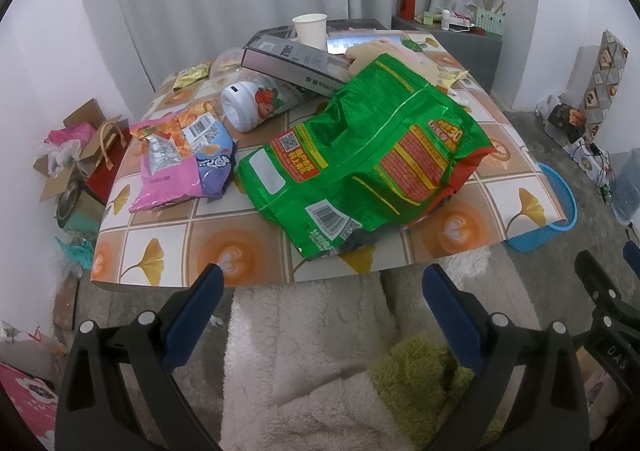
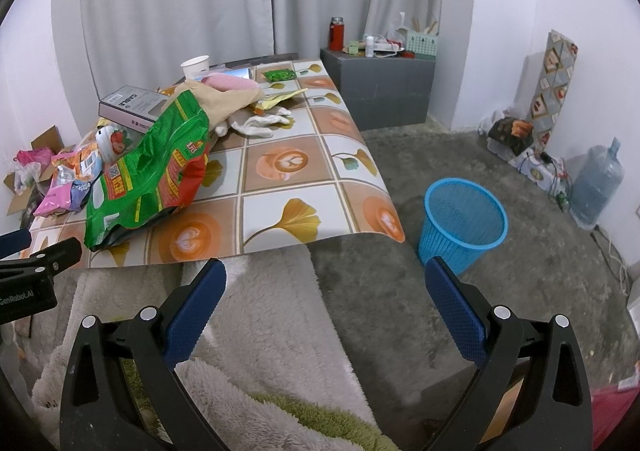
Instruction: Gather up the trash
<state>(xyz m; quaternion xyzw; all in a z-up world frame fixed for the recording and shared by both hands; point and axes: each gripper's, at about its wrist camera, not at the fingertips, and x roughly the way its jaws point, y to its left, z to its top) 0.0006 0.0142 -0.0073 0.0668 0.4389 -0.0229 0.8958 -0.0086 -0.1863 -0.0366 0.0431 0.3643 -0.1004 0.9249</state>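
A big green snack bag (image 1: 372,155) lies on the low table (image 1: 224,251), also in the right wrist view (image 2: 148,167). Left of it lie a pink wrapper (image 1: 168,167), a purple wrapper (image 1: 218,167) and a strawberry-print bottle (image 1: 260,103) on its side. A grey box (image 1: 292,63) carries a paper cup (image 1: 310,31). A blue mesh bin (image 2: 462,223) stands on the floor right of the table. My left gripper (image 1: 322,283) is open and empty, short of the table's near edge. My right gripper (image 2: 326,279) is open and empty, near the table's right corner.
White gloves (image 2: 260,123), beige cloth (image 2: 228,99) and small packets lie further back on the table. A fluffy white garment (image 1: 304,363) fills the foreground. Cardboard boxes (image 1: 76,155) crowd the left floor. A grey cabinet (image 2: 384,87) and a water jug (image 2: 598,183) stand at right.
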